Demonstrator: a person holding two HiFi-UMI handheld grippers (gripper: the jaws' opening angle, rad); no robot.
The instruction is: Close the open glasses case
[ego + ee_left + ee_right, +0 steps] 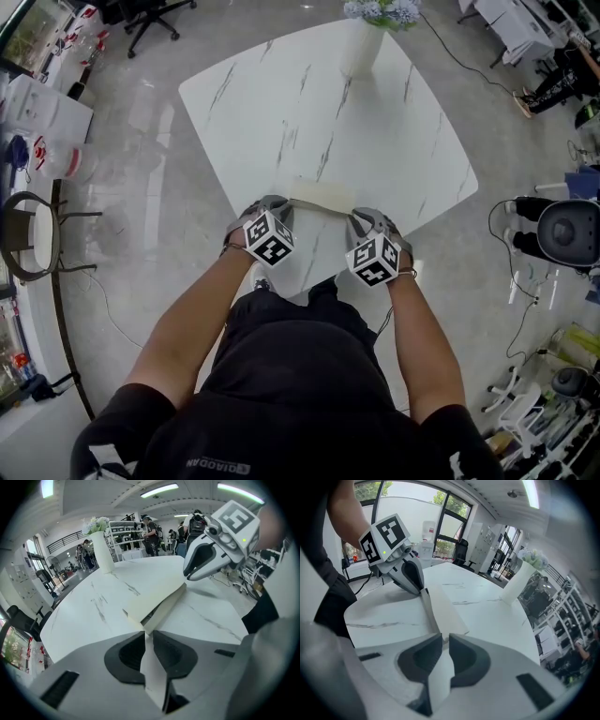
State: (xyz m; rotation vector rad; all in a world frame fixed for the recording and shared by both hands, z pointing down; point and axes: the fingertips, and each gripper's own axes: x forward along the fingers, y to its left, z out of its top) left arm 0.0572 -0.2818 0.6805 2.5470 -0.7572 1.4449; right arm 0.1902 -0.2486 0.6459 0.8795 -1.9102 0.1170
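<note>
**Both ends pinched, lid nearly down**

I hold the glasses case (319,196) from both sides. It lies flat on the near edge of the white marble table (309,103), directly in front of me.

My left gripper (147,637) has its jaws drawn together on a cream strip of the case's end, which runs straight up between the pads. My right gripper (445,641) pinches the opposite end the same way. From the head view the two grippers sit at the case's two short ends, facing each other.

I judge the closing step to be in hand but not finished. In the left gripper view, a dark slit shows along the case's long side near my jaws. That suggests the lid sits just above the base rather than seated on it.

The next move calls for one end to be held steady against the table while the lid is pressed flat until that slit disappears. Both ends need to go down evenly so the light case does not skid or twist on the smooth marble.

Counted:
- One glasses case.
- Two grippers.
- One table.
- One white vase (361,47) with pale flowers, well apart at the table's far side.

Nothing else is on the tabletop. Several people stand in the background beyond it.
</note>
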